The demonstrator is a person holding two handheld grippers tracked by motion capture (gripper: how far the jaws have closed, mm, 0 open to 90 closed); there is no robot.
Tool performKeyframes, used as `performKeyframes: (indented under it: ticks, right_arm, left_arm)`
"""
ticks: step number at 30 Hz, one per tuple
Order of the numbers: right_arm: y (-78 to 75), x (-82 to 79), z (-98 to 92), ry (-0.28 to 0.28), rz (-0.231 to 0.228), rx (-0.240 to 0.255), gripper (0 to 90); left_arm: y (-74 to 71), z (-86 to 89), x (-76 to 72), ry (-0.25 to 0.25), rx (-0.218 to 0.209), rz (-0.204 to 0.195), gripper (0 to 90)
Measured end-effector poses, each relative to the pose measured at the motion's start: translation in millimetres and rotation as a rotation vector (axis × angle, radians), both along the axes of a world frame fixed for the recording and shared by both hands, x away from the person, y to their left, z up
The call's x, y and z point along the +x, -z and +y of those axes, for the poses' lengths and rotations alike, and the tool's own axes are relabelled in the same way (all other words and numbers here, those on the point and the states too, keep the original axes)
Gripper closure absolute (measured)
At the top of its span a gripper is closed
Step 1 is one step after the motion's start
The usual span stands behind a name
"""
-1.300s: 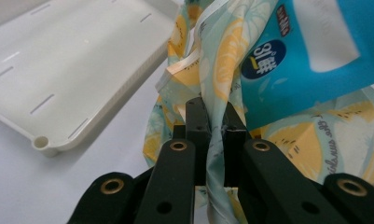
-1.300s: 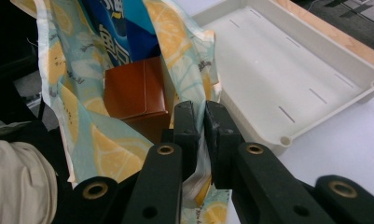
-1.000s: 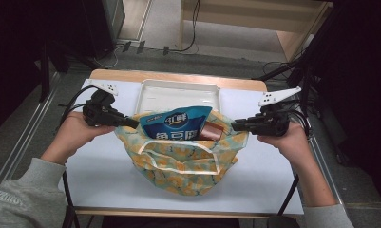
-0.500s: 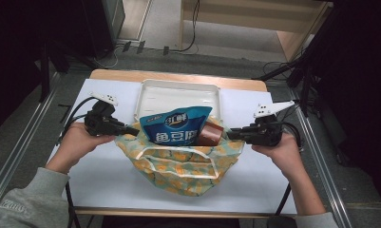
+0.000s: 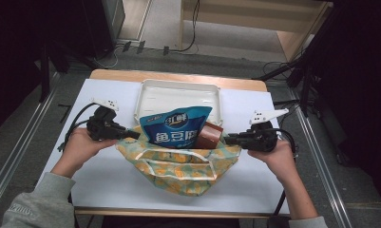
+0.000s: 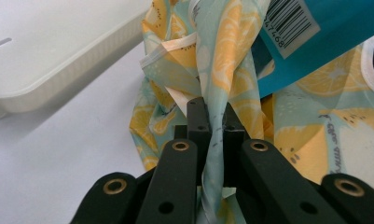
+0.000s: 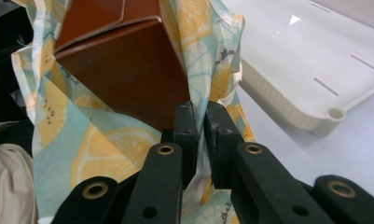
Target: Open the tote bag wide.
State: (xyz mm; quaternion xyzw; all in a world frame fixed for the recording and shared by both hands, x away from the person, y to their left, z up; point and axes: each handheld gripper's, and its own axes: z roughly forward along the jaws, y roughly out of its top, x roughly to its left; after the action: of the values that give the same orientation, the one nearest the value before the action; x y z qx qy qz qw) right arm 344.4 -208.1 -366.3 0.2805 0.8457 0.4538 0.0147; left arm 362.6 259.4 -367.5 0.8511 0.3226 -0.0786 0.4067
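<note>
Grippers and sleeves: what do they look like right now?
Both grippers, left gripper and right gripper, are black with brass-coloured rivets on the links, a pale three-cornered plate on top and a black cable trailing. The sleeves are grey with ribbed cuffs.

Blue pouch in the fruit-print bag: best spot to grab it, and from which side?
Take the blue pouch by its flat top edge, coming from above. It stands upright with its upper half clear of the bag; the brown box crowds its right side, and the left gripper and right gripper pinch the bag's rim at either side.
</note>
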Motion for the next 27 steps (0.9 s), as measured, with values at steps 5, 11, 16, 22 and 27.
performKeyframes:
  ticks: [5,11,16,22,27]
  right_arm:
    - [9.3,-0.3,1.4,0.005,0.009,-0.003,85.0]
    - [19.1,-3.1,1.3,0.013,0.017,-0.001,85.0]
    - [29.8,-5.5,2.4,0.021,0.031,-0.007,85.0]
    - [40.2,-7.4,4.8,0.023,0.045,-0.01,85.0]
    - [50.1,-8.4,5.1,0.035,0.046,-0.004,85.0]
  left_arm:
    - [8.6,1.9,-1.1,-0.011,-0.005,0.011,88.6]
    - [16.5,1.5,-3.2,-0.014,0.009,0.018,88.5]
    - [25.8,0.3,-4.5,-0.014,0.013,0.036,88.4]
    - [37.8,0.4,-5.3,-0.012,0.02,0.062,87.9]
    - [46.8,1.8,-4.3,-0.012,0.002,0.073,87.9]
